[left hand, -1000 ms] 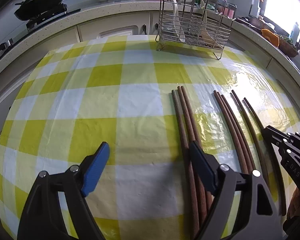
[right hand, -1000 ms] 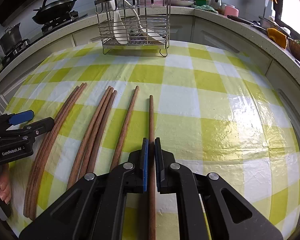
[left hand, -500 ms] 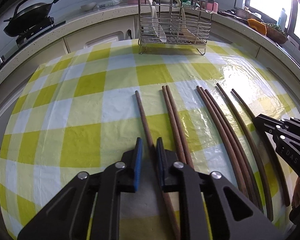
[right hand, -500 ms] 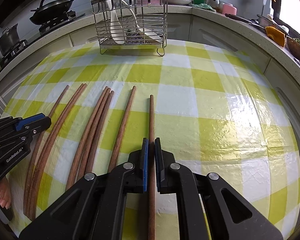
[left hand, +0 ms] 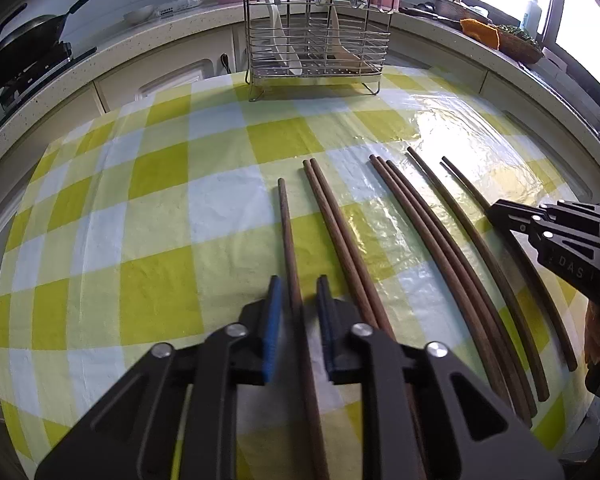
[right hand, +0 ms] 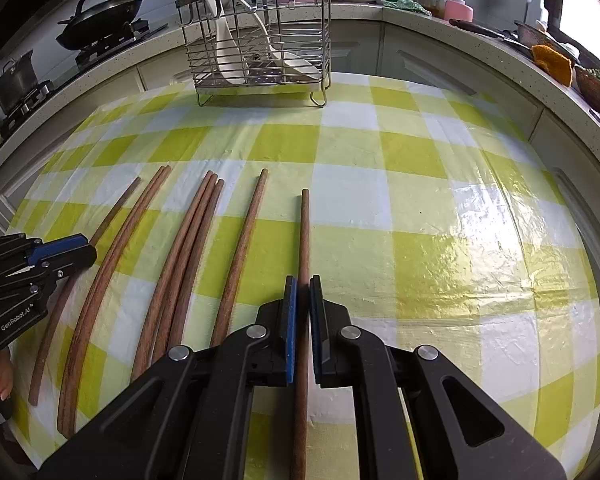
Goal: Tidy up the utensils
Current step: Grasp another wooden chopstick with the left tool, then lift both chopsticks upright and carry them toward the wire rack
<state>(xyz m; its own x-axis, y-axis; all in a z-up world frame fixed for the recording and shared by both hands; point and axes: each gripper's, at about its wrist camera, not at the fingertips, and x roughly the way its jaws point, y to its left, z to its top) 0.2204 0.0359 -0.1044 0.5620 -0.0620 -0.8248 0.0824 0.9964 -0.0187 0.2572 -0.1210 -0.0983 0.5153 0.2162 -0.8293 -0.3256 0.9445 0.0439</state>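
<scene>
Several brown wooden chopsticks lie side by side on the yellow-checked tablecloth (left hand: 148, 288). The leftmost chopstick (left hand: 286, 232) runs between the blue pads (left hand: 275, 312) of my left gripper (left hand: 299, 294). Its jaws are opening, and a gap shows on both sides of the stick. A pair of chopsticks (left hand: 332, 216) lies just right of it. My right gripper (right hand: 303, 296) is shut on the rightmost chopstick (right hand: 305, 236), which rests on the cloth. In each wrist view the other gripper shows at the edge: the right gripper (left hand: 500, 210) and the left gripper (right hand: 82, 250).
A wire utensil rack (left hand: 318, 32) holding white spoons stands at the table's far edge (right hand: 260, 40). Behind it runs a counter with a black pan (right hand: 100, 12) on a stove. A basket (left hand: 516, 42) and bottles sit at the right, by the window.
My left gripper went from wide open to shut on one chopstick, drawing it left of its pair. Its jaws have since parted a little. The right gripper kept still, gripping its chopstick.
</scene>
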